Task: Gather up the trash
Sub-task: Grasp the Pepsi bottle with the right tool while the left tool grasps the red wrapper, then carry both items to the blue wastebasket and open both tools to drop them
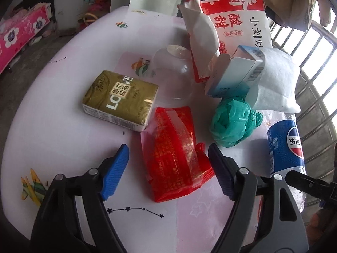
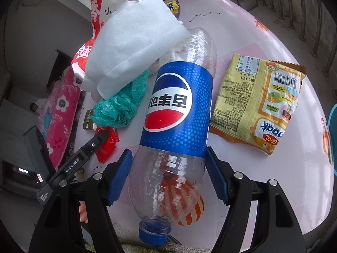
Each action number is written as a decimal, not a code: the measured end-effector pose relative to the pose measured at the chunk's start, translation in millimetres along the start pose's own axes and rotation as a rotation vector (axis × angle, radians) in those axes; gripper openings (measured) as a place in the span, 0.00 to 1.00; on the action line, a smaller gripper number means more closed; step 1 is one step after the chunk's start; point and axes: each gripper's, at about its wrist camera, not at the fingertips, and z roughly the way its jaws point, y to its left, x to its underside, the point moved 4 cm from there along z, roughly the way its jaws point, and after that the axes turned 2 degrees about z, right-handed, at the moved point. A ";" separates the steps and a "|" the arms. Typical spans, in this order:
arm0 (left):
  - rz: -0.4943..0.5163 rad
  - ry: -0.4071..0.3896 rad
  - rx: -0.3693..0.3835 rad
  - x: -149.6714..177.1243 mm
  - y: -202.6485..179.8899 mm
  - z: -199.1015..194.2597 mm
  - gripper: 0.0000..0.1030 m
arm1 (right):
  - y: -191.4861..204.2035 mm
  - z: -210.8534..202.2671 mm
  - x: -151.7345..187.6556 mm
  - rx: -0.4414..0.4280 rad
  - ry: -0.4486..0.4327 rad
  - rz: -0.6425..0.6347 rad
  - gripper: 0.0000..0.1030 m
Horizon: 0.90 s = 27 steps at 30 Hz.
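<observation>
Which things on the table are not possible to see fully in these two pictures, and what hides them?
- Gold packet: right wrist view, mostly behind the green bag.
- Red wrapper: right wrist view, partly behind the left tongs' arm.
- Pepsi bottle: left wrist view, its lower end hidden by the left tongs.
- Large red-white bag: left wrist view, text covered by the crumpled wrapper and blue box.

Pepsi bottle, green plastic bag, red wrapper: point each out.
Pepsi bottle (image 2: 177, 105): right wrist view, on the blue label.
green plastic bag (image 1: 233, 122): left wrist view, middle of the crumpled wad.
red wrapper (image 1: 174, 154): left wrist view, centre of the printed face.
</observation>
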 end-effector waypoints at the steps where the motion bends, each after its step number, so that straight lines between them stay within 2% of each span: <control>1: 0.010 0.001 -0.002 0.1 -1.4 0.4 0.67 | -1.3 1.8 0.1 -0.018 0.007 0.009 0.67; 9: 0.011 0.028 0.040 10.8 -10.2 -5.3 0.39 | -18.2 -5.8 5.7 -0.117 0.049 0.087 0.64; 20: 0.026 0.021 0.118 49.7 -19.6 -59.1 0.30 | -35.9 -44.2 45.4 -0.262 0.107 0.192 0.63; 27: 0.057 -0.029 0.203 65.6 -36.3 -107.1 0.29 | -49.3 -87.6 75.1 -0.394 0.075 0.228 0.63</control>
